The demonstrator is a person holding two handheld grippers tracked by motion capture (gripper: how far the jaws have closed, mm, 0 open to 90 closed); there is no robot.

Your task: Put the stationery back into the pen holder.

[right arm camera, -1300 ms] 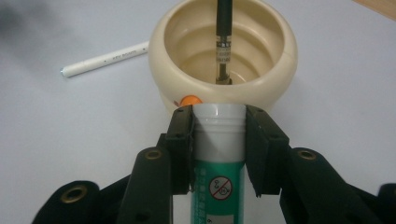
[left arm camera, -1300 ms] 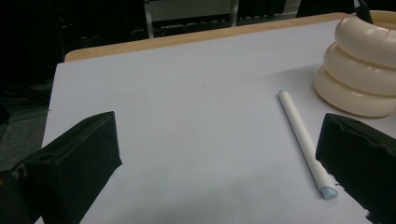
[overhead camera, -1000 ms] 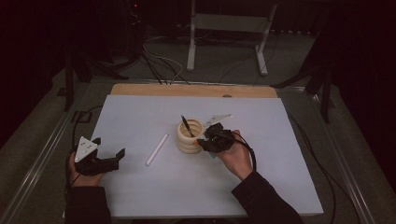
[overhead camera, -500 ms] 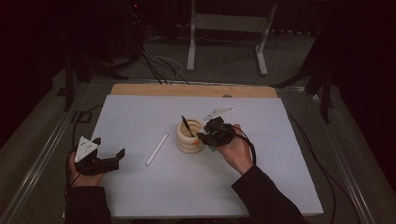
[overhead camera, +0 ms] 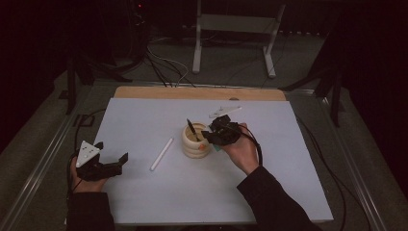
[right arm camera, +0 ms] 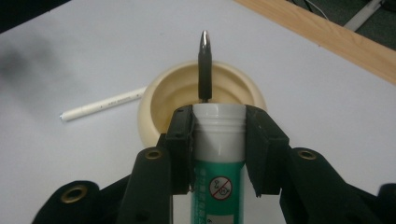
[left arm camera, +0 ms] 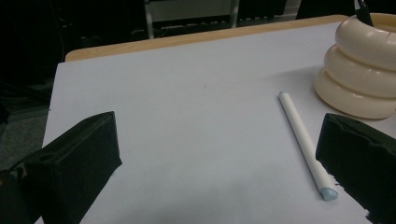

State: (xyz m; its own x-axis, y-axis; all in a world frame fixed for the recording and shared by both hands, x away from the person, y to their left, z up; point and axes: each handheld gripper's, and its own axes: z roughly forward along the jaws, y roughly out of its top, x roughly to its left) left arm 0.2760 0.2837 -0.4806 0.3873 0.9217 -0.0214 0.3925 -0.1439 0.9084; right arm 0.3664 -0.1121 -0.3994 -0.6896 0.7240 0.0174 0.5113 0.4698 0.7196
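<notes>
Right gripper (right arm camera: 218, 140) jaws clamped on green-and-white tube (right arm camera: 218, 158), white end poised at rim of cream ribbed holder (overhead camera: 195, 141) mid-table; dark pen (right arm camera: 204, 65) stands in holder. Left gripper (overhead camera: 111, 162) jaws spread wide, empty, near white pen (left arm camera: 306, 142) lying on white table (overhead camera: 144, 120) beside holder.

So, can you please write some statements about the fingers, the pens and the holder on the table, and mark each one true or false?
1. The right gripper has its fingers shut on a green and white tube. True.
2. The white pen stands inside the cream holder. False: it lies flat on the white sheet, left of the holder.
3. A dark pen leans in the holder. True.
4. The left gripper grips the white pen. False: its fingers are open, and the pen lies apart from them.
5. The holder has tipped over. False: it stands upright.
</notes>
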